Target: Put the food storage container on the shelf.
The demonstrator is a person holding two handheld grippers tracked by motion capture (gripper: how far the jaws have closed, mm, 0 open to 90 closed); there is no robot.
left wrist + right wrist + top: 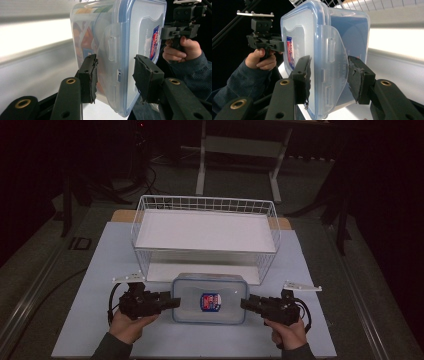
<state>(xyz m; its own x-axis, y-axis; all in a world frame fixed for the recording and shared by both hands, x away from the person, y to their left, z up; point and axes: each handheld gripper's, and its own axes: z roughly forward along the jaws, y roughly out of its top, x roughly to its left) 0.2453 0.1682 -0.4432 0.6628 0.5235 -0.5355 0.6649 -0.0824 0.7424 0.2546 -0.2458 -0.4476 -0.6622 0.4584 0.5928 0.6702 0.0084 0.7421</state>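
A clear plastic container (pixel 210 295) with a blue-rimmed lid and a red and blue label lies flat near the table's front edge, just in front of the wire basket. My left gripper (pixel 172 302) holds its left end and my right gripper (pixel 245 303) its right end. In the left gripper view the container (pixel 135 30) has its side latch between the jaws of the left gripper (pixel 115 72), both pads against it. The right gripper (pixel 328 72) clamps the opposite latch of the container (pixel 302 30) the same way. Whether the container rests on the table I cannot tell.
A white wire basket (pixel 205 200) with a white floor stands right behind the container, mid-table. The pale table mat (pixel 95 270) has free room left and right of the basket. Beyond the table are a dark floor and a frame's legs (pixel 200 170).
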